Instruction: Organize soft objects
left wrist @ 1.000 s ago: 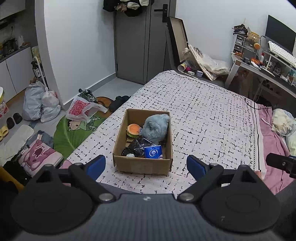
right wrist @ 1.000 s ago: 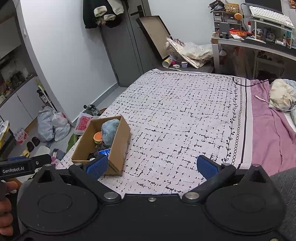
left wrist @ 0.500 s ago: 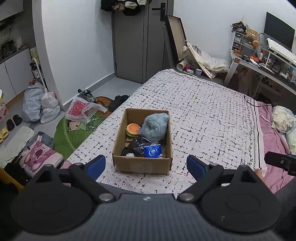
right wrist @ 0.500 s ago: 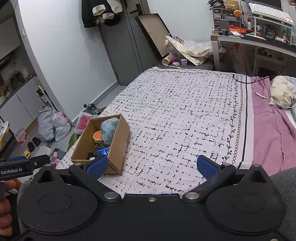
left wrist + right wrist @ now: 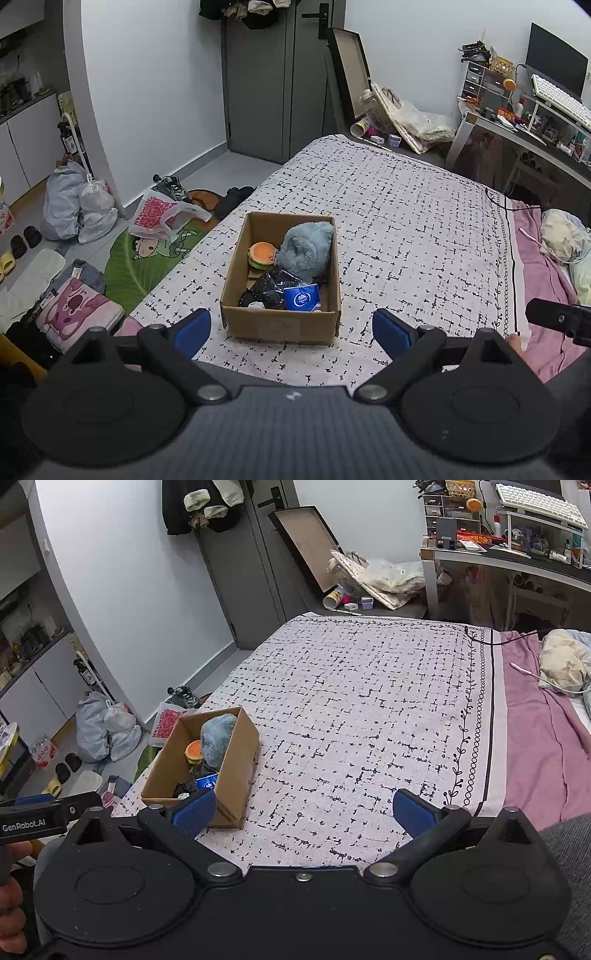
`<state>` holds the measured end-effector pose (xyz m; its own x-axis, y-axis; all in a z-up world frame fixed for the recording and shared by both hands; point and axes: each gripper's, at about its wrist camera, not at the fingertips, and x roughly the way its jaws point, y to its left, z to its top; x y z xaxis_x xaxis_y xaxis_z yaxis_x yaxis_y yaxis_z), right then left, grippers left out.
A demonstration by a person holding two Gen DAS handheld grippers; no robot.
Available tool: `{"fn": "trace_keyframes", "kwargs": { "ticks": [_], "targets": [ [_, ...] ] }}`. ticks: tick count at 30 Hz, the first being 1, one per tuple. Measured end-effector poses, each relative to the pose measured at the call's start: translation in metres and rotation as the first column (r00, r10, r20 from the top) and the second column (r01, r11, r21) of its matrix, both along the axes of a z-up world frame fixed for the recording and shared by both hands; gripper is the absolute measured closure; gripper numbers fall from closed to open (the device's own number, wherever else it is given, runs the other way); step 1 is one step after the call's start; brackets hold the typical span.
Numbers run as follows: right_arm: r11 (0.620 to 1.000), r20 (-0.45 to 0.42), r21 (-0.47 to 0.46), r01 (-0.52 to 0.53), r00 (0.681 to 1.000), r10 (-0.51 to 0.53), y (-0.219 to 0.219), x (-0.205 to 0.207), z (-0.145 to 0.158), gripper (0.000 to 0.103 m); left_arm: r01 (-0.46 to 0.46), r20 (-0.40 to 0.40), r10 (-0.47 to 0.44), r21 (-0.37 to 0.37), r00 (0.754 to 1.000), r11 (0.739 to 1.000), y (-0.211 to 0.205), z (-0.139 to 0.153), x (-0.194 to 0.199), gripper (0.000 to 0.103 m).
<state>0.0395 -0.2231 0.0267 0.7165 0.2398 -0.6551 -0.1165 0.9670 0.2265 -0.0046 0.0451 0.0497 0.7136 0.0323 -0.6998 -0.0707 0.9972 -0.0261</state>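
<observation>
Both tongs, left [image 5: 291,328] and right [image 5: 303,810], gape wide and empty; box [image 5: 280,325] sits just ahead, toys gathered inside.

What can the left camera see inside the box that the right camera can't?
Only the left wrist view looks straight down into the box: the whole burger toy, the black bag and the blue packet lie in plain sight. Only the right wrist view shows the box's outer side wall, which hides most of the bag and packet; its own blue pad overlaps the box corner. Both show the grey-blue plush and the patterned bedspread, and both grippers are open and empty.
</observation>
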Motion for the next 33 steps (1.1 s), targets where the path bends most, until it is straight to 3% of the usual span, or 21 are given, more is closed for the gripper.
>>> {"fn": "trace_keyframes", "kwargs": {
  "ticks": [33],
  "targets": [
    [1.000, -0.012, -0.011, 0.008, 1.000, -0.008, -0.002, 0.003, -0.007, 0.000, 0.003, -0.004, -0.003, -0.014, 1.000, 1.000, 0.002, -0.011, 0.003, 0.010]
  ]
}}
